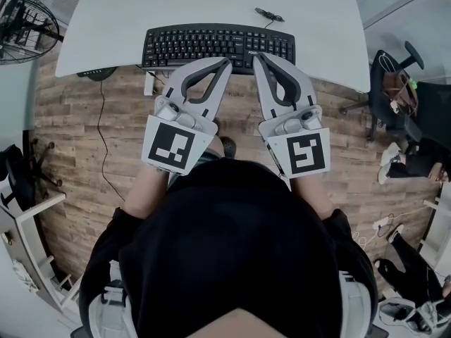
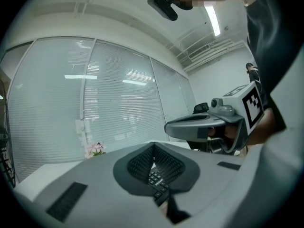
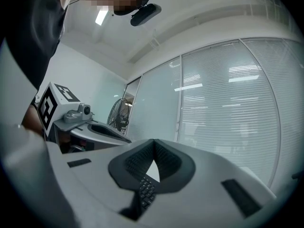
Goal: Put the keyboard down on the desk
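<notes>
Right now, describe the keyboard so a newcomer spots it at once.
The white desk fills the top of the head view. At its near edge lies the keyboard: wide, black, rows of keys, unlike the small black cable behind it.

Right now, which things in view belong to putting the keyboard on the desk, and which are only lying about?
For the job: keyboard; desk; left gripper; right gripper, jaws of both shut.
Lying about: black cable on the desk; fan; office chair.
</notes>
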Demonstrator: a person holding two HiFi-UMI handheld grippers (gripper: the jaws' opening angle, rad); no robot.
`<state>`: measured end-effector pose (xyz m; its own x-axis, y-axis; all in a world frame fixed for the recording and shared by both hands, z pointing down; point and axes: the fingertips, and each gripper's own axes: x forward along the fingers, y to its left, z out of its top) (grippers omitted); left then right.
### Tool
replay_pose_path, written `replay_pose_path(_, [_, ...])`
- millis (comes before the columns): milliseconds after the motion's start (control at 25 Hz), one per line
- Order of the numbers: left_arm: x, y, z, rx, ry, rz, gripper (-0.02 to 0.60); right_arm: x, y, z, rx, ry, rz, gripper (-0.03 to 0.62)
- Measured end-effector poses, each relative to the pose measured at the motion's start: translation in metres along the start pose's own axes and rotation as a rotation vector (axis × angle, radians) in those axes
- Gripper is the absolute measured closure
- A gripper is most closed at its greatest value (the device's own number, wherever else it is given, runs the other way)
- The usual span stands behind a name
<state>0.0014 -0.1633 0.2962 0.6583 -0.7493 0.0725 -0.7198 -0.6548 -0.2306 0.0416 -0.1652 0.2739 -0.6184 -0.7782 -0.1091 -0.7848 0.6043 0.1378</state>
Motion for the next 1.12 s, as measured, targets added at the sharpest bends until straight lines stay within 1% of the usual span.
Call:
replay_pose_path(640, [0.0011, 0.0041, 0.0023, 0.005, -0.003, 0.027, 0.569, 0.0010, 0.0053, -0.0024, -0.004, 0.015, 0.033, 0.591])
replay_pose_path(920, [0.0010, 0.0028, 0.0023, 0.004, -0.003, 0.020, 0.569, 0.0013, 0.0065, -0.0006, -0.009, 0.013, 0.039, 0.591])
replay_pose_path(1120, [0.0030, 0.0008, 0.0013, 0.022, 0.004, 0.011, 0.569, 0.0012, 0.0068, -0.0008, -0.006, 0.013, 0.040, 0.591])
